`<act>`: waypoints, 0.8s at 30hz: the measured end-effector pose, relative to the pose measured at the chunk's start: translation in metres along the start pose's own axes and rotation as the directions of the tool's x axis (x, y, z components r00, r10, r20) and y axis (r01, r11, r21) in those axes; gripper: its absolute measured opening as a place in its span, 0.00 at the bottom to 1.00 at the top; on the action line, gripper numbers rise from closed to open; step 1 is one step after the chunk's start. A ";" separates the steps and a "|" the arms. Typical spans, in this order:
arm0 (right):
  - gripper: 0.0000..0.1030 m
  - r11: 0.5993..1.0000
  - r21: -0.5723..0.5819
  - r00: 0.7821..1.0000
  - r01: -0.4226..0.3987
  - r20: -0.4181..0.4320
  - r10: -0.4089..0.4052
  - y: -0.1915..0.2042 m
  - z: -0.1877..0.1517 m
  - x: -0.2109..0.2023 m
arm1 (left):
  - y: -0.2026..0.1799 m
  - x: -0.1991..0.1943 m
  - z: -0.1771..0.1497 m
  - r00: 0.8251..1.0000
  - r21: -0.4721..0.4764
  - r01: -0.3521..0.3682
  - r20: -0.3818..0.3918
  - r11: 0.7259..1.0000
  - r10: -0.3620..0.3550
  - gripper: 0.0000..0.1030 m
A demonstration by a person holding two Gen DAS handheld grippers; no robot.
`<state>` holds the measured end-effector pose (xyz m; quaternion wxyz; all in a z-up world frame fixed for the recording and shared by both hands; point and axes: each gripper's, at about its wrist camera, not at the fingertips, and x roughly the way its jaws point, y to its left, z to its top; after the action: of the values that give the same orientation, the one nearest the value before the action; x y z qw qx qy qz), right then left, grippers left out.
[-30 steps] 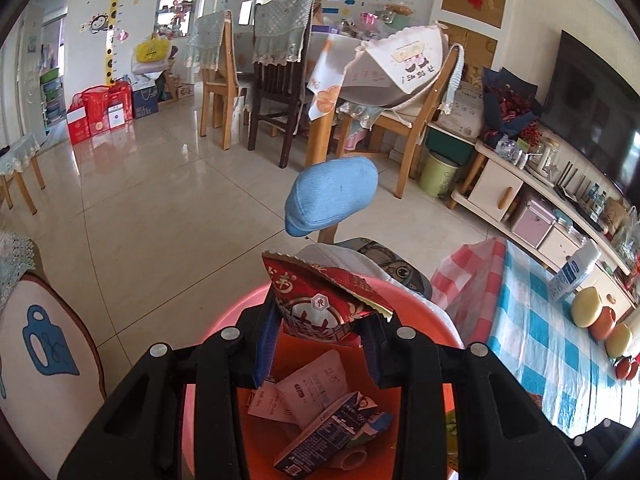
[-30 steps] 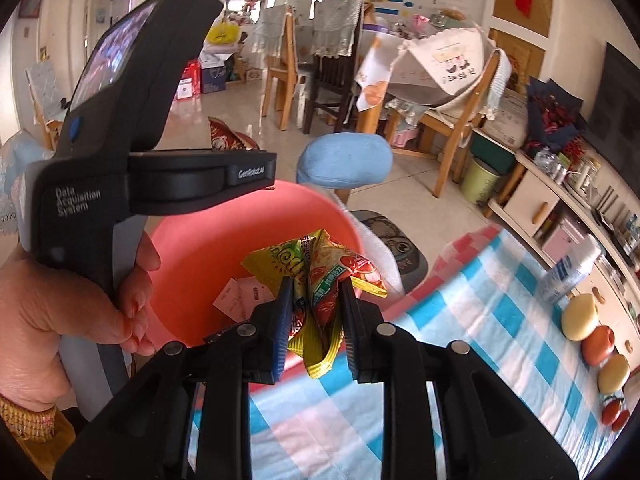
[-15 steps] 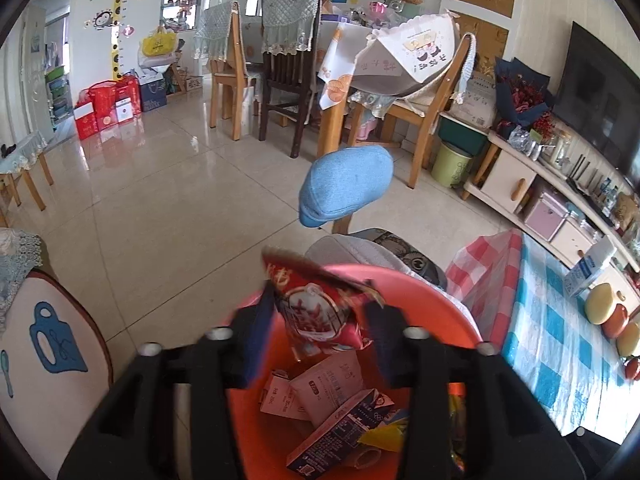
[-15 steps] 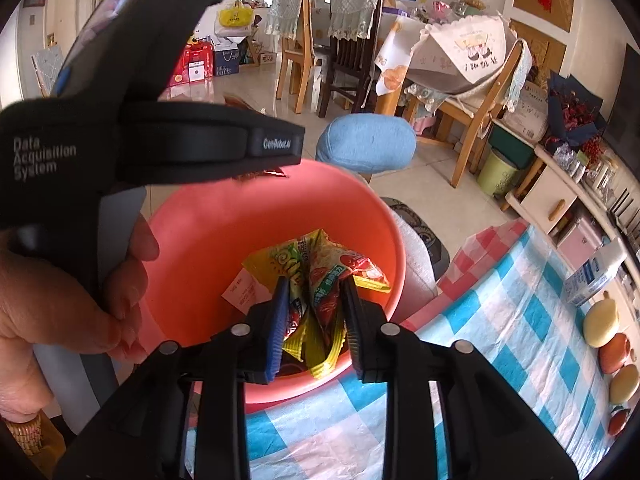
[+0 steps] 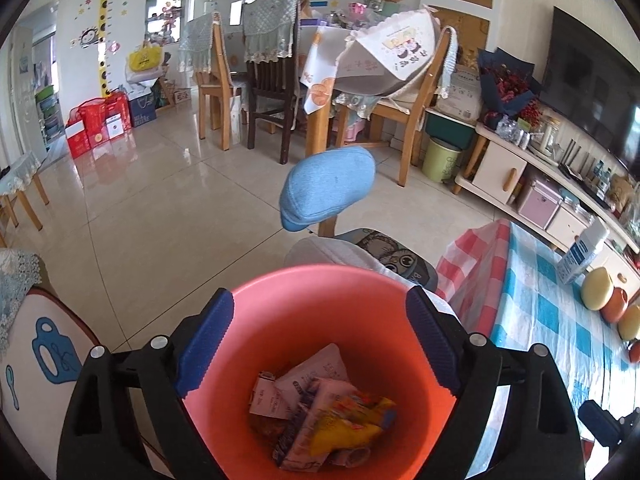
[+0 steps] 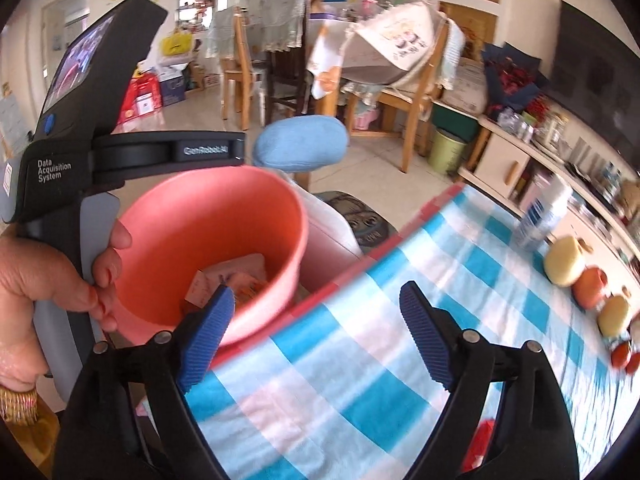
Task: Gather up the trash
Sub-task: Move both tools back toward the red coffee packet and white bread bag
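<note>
- left gripper (image 5: 316, 344): jaws opening, wide apart, nothing between the pads; it hangs straight over the pink bin (image 5: 280, 280).
- Trash pile (image 5: 328, 416) lies at the bin's bottom, at 6 o'clock in the left wrist view: white paper slips, a carton, a yellow wrapper. All loose, none gripped.
- right gripper (image 6: 316, 332): jaws opening, empty. Its left finger overlaps the bin rim; the rest sits over the checked tablecloth (image 6: 360, 360).
- From the right gripper the bin (image 6: 208, 200) lies at 10 o'clock, standing off the table edge.
- The hand (image 6: 44, 292) holding the left device sits at 9 o'clock, beside the bin wall.
- Judgement: both drops look done. Any next trash would be on the table, toward 3 o'clock, so the right gripper is nearer.
- No clear trash there; a red scrap (image 6: 484, 436) at 5 o'clock is too blurred to identify.
</note>
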<state>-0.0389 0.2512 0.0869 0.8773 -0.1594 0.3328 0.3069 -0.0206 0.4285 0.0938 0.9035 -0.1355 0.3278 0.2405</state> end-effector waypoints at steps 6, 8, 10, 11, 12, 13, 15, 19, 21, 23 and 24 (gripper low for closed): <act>0.86 0.998 0.053 1.000 0.017 0.001 -0.017 -0.019 -0.016 -0.018 | -0.022 -0.004 -0.003 1.000 0.057 0.009 0.004 0.998 -0.009 0.85; 0.86 0.998 0.057 1.000 0.025 0.002 -0.026 -0.024 -0.020 -0.022 | -0.028 -0.005 -0.004 1.000 0.067 0.015 0.004 0.998 -0.015 0.85; 0.89 0.997 0.062 0.999 0.038 0.002 -0.038 -0.027 -0.023 -0.026 | -0.034 -0.006 -0.005 1.000 0.079 0.022 0.003 0.997 -0.022 0.86; 0.89 0.997 0.065 0.999 0.042 0.001 -0.042 -0.028 -0.025 -0.028 | -0.038 -0.007 -0.006 1.000 0.089 0.022 0.005 0.996 -0.023 0.87; 0.89 0.997 0.071 0.999 0.044 -0.001 -0.044 -0.031 -0.028 -0.031 | -0.042 -0.008 -0.007 1.000 0.099 0.022 0.007 0.995 -0.023 0.88; 0.89 0.996 0.075 0.999 0.044 -0.002 -0.044 -0.033 -0.030 -0.033 | -0.046 -0.009 -0.008 1.000 0.111 0.023 0.009 0.994 -0.024 0.88; 0.89 0.995 0.083 0.999 0.050 -0.002 -0.050 -0.037 -0.034 -0.037 | -0.052 -0.010 -0.010 1.000 0.130 0.025 0.010 0.991 -0.027 0.88; 0.89 0.994 0.093 0.998 0.062 -0.002 -0.062 -0.044 -0.041 -0.046 | -0.065 -0.013 -0.012 0.999 0.158 0.033 0.009 0.987 -0.035 0.88; 0.89 0.993 0.097 0.997 0.072 0.001 -0.072 -0.048 -0.046 -0.052 | -0.071 -0.015 -0.014 0.999 0.170 0.039 0.011 0.985 -0.042 0.88; 0.89 0.991 0.106 0.997 0.081 -0.001 -0.081 -0.052 -0.050 -0.057 | -0.078 -0.017 -0.016 0.999 0.187 0.044 0.012 0.981 -0.047 0.88; 0.89 0.990 0.110 0.997 0.083 -0.001 -0.083 -0.054 -0.052 -0.059 | -0.082 -0.018 -0.017 0.999 0.196 0.045 0.012 0.980 -0.049 0.88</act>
<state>-0.0639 0.1594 0.0937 0.8973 -0.1239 0.3408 0.2515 0.0008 0.3460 0.1002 0.9206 -0.0517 0.3389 0.1869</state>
